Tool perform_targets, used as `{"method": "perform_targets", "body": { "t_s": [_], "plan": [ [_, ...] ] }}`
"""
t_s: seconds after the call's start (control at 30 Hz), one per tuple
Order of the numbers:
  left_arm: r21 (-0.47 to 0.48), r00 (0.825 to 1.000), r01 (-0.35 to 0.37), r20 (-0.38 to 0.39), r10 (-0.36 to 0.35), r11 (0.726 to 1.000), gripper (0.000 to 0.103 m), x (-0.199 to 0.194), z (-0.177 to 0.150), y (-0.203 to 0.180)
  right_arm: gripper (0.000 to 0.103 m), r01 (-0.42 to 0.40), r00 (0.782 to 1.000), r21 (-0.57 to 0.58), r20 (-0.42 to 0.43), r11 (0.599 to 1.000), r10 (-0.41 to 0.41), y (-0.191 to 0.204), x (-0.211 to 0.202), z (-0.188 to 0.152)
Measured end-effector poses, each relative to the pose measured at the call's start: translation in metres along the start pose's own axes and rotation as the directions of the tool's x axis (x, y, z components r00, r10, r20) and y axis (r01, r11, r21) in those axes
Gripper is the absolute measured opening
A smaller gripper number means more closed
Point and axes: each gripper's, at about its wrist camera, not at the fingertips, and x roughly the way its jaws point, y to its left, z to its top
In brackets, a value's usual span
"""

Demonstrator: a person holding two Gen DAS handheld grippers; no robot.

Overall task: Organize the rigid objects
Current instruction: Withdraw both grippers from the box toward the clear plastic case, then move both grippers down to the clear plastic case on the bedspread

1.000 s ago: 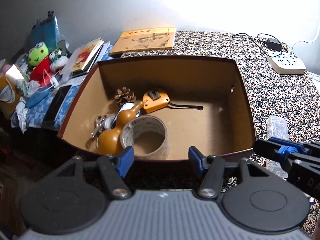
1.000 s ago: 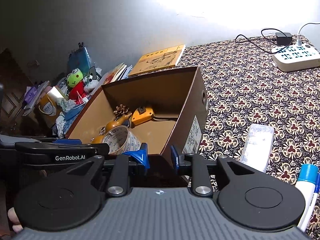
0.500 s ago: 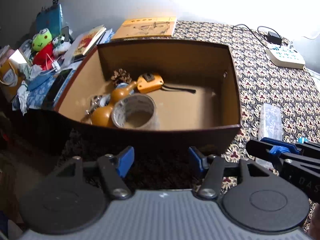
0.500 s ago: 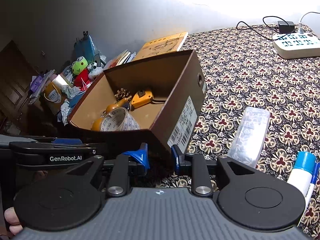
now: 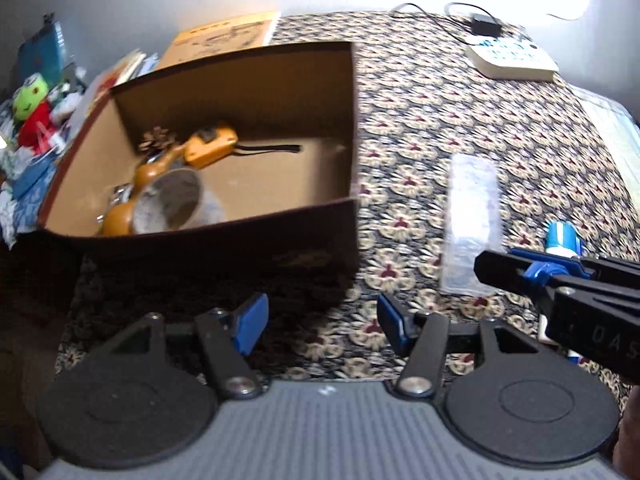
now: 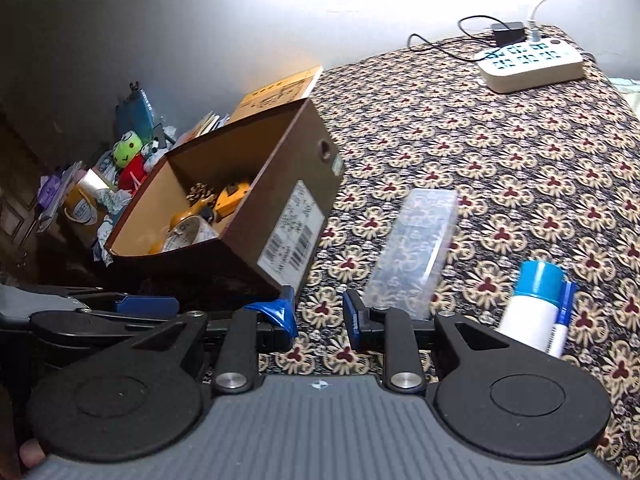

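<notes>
The left gripper (image 5: 318,322) is empty with its fingers spread, poised over the patterned tablecloth (image 5: 460,120) just off the near right corner of the brown cardboard box (image 5: 352,128); the right gripper (image 6: 318,316) is likewise released and grasping nothing, low over the cloth beside that same corner. The step in hand appears to be collecting the next loose item for the box; the clear plastic case (image 6: 416,240) lies nearest, flat on the cloth just right of the box and directly ahead of the right gripper. Recommended practice: approach the case across its narrow width, not its length; close squarely on the two long sides near the middle so it does not pivot; lift clear of the box wall before moving across. The case is long, rectangular and see-through, the cloth pattern showing through it; it looks hard and smooth, so slip is the likely fault. A white tube with a blue cap (image 6: 532,304) lies to the right of the case, near the front edge, with a pen (image 6: 562,320) touching its side. Already in the box, crowded at its left end: a tape roll (image 5: 176,200), a gourd (image 5: 144,176), an orange tape measure (image 5: 210,146) and a pine cone (image 5: 158,138); the right end of the box floor is bare.
</notes>
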Motion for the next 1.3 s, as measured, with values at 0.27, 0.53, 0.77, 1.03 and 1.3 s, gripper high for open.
{"method": "perform_targets", "body": {
  "t_s": [0.27, 0.53, 0.77, 1.03, 1.3],
  "plan": [
    [0.082, 0.996, 0.088, -0.021, -0.087, 0.993, 0.059, 0.006, 0.004, -0.037, 0.008, 0.07, 0.997, 0.076, 0.023, 0.995, -0.072, -0.036, -0.02, -0.008],
    [0.151, 0.973, 0.232, -0.032, -0.23, 0.961, 0.059, 0.012, 0.007, -0.074, 0.008, 0.152, 0.987, 0.164, 0.035, 0.975, -0.16, -0.076, -0.041, -0.015],
    [0.208, 0.933, 0.358, -0.059, -0.354, 0.91, 0.059, 0.018, 0.007, -0.102, 0.008, 0.211, 0.976, 0.233, 0.012, 0.949, -0.22, -0.107, -0.05, -0.023],
    [0.27, 0.913, 0.404, -0.067, -0.401, 0.874, 0.059, 0.025, 0.007, -0.118, 0.008, 0.185, 0.98, 0.282, 0.012, 0.941, -0.196, -0.123, -0.051, -0.024],
    [0.25, 0.958, 0.272, 0.025, -0.287, 0.929, 0.059, 0.038, 0.02, -0.103, 0.009, 0.133, 0.99, 0.268, 0.001, 0.954, -0.139, -0.117, -0.03, -0.011]
  ]
}}
